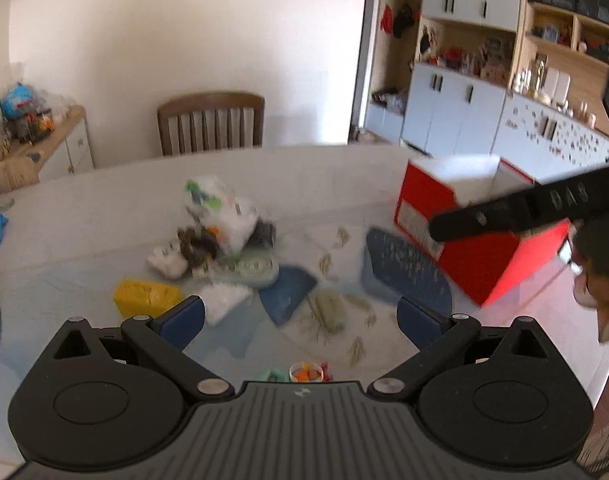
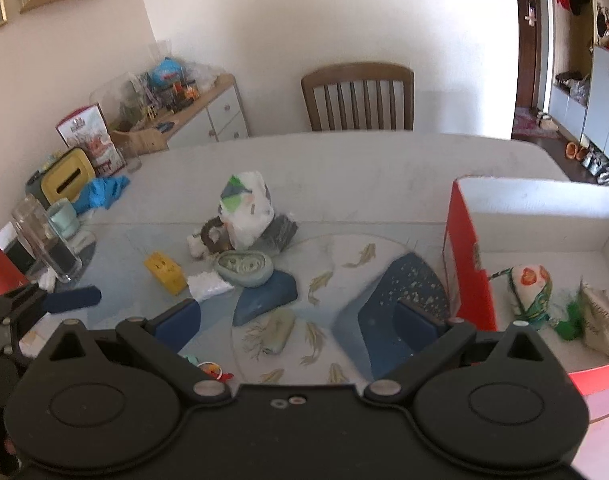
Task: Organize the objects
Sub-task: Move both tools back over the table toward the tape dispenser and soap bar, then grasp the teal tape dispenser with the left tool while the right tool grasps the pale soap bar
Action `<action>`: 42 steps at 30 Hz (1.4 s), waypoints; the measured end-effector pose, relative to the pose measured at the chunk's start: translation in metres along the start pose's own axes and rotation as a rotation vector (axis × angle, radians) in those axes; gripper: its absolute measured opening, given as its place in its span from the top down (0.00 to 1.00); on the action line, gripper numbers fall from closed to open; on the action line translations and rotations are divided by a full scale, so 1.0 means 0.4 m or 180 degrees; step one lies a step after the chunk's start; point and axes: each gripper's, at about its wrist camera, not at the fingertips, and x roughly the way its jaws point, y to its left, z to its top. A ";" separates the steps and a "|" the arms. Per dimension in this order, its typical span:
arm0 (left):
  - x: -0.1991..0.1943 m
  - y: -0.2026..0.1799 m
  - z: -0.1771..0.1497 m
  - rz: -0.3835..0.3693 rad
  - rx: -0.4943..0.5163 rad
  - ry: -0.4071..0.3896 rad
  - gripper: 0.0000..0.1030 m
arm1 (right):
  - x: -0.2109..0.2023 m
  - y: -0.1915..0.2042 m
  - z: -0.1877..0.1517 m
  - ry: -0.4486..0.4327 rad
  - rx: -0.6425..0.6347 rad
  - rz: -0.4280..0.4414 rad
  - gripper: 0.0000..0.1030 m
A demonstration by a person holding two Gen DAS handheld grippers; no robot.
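On the pale counter (image 2: 344, 168) a crinkled plastic bag (image 2: 246, 208), yellow block (image 2: 165, 273) and blue wedge (image 2: 266, 298) lie beside the red cardboard box (image 2: 468, 264), while left gripper (image 1: 300, 316) and right gripper (image 2: 304, 318) hover wide open, holding nothing.

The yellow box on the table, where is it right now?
In the right wrist view the yellow box lies left of centre on the table, just left of the white packet and the green oval dish.
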 end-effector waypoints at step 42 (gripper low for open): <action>0.153 0.119 -0.135 0.0067 -0.0126 0.0555 0.37 | 0.311 0.060 -0.030 0.0800 -0.0253 -0.0134 0.36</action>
